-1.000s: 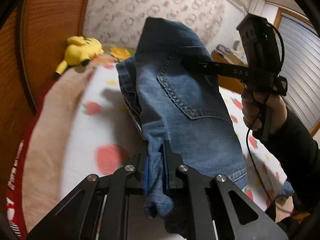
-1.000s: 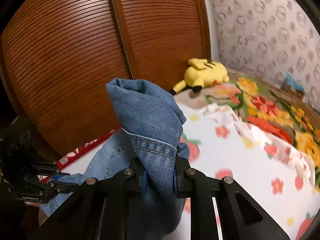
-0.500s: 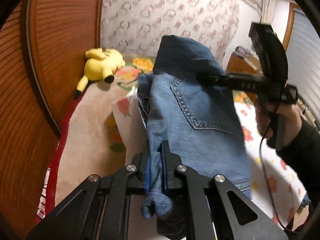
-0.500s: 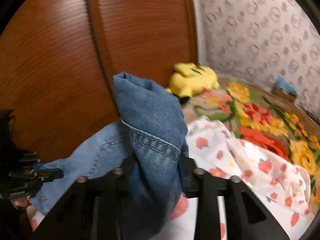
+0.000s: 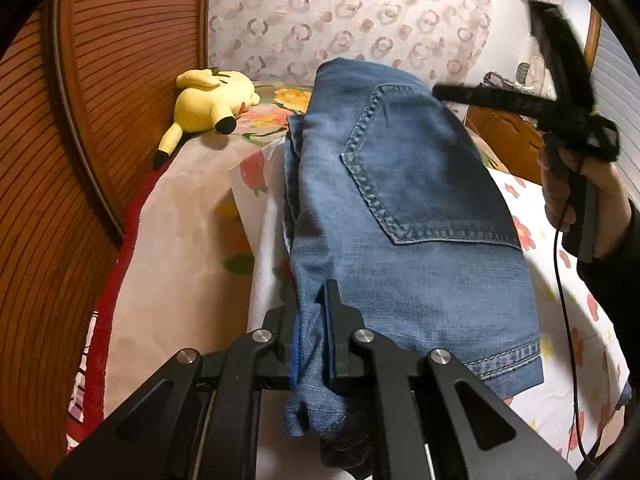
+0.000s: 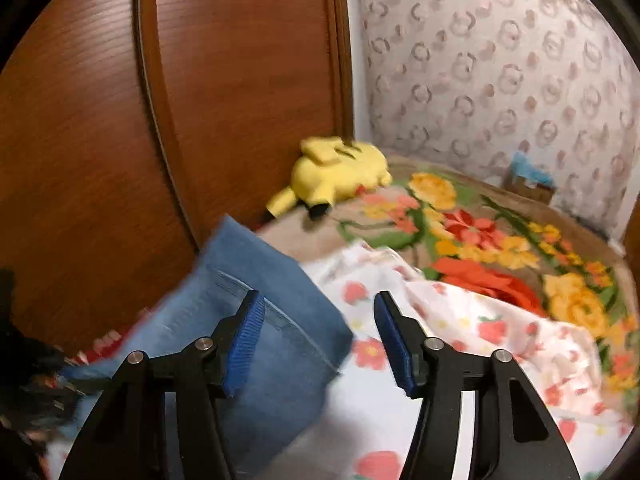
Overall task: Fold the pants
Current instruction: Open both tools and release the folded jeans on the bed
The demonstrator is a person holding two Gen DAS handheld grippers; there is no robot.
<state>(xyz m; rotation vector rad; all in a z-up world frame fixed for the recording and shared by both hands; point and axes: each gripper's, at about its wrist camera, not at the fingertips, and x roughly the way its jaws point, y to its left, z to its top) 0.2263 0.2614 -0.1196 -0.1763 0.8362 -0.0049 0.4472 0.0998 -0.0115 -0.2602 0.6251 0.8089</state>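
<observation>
Floral bedding (image 6: 472, 344) spread beneath, jeans (image 5: 400, 208) pinched by left gripper (image 5: 314, 344), right gripper (image 6: 320, 336) jaws just opened, denim released.

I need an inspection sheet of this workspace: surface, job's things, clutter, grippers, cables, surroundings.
Surface: bed with a strawberry-print sheet over a floral blanket.
Job's things: jeans, folded, back pocket up, lying on the sheet.
Clutter: yellow plush toy by the wooden panel; small box by the wall.
Grippers: left gripper shut on a jeans edge; right gripper open, its jaws have just been opening, denim beside the left pad, not pressed.
Cables: black cable hangs from the right gripper's handle.
Surroundings: wooden panel, patterned wall.
</observation>
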